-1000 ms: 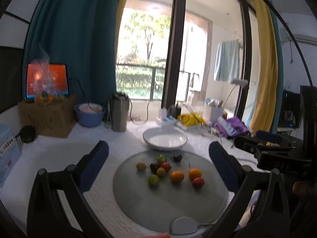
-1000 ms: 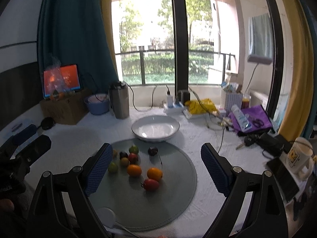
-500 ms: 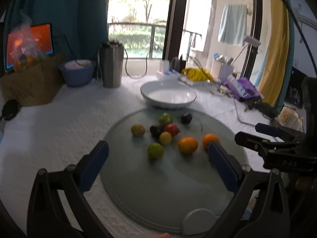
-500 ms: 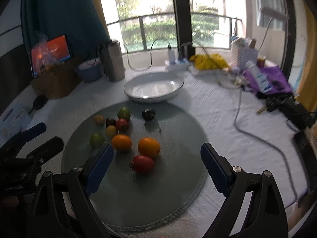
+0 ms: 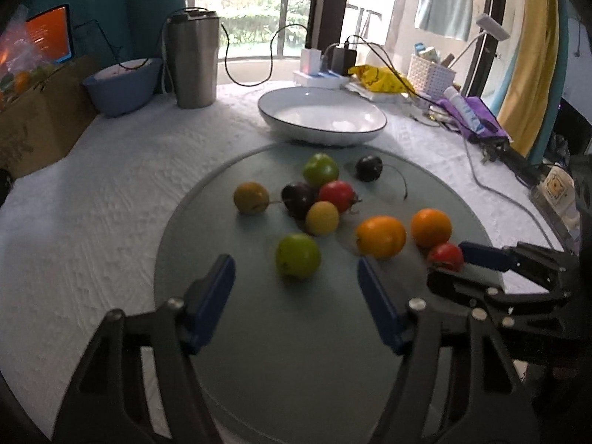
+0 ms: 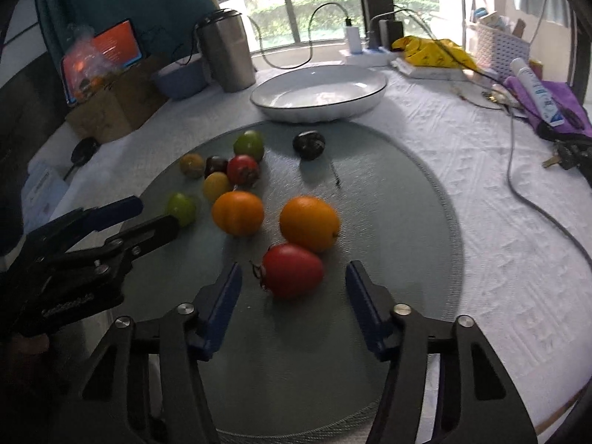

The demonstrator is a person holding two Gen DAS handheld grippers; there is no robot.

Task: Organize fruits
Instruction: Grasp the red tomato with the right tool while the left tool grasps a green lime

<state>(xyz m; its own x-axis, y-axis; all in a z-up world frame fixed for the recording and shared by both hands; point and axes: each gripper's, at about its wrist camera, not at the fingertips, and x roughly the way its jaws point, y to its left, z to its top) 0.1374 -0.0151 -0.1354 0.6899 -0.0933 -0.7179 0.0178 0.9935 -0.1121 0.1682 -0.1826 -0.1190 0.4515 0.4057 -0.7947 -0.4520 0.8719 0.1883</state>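
Several small fruits lie on a round grey mat (image 5: pixel 288 351) (image 6: pixel 388 192). My left gripper (image 5: pixel 296 288) is open, low over the mat, just in front of a green fruit (image 5: pixel 298 255) (image 6: pixel 181 208). My right gripper (image 6: pixel 292 288) is open, its pads on either side of a red fruit (image 6: pixel 292 270) (image 5: pixel 446 256) without touching it. Two orange fruits (image 6: pixel 238 212) (image 6: pixel 309 223) lie just behind the red one. A dark fruit (image 6: pixel 309 143) lies apart near an empty white bowl (image 6: pixel 318 92) (image 5: pixel 322 114).
A steel tumbler (image 5: pixel 192 63), a blue bowl (image 5: pixel 122 85) and a cardboard box (image 5: pixel 37 111) stand at the back left. Cables (image 6: pixel 518 185), a purple pouch (image 6: pixel 547 100), a white basket (image 6: pixel 495 48) and yellow packaging (image 6: pixel 433 51) crowd the right side. The table has a white cloth (image 5: pixel 92 203).
Both grippers have moved down and forward toward the mat, and each has narrowed its opening. The left now faces the green fruit; the right now brackets the red fruit.
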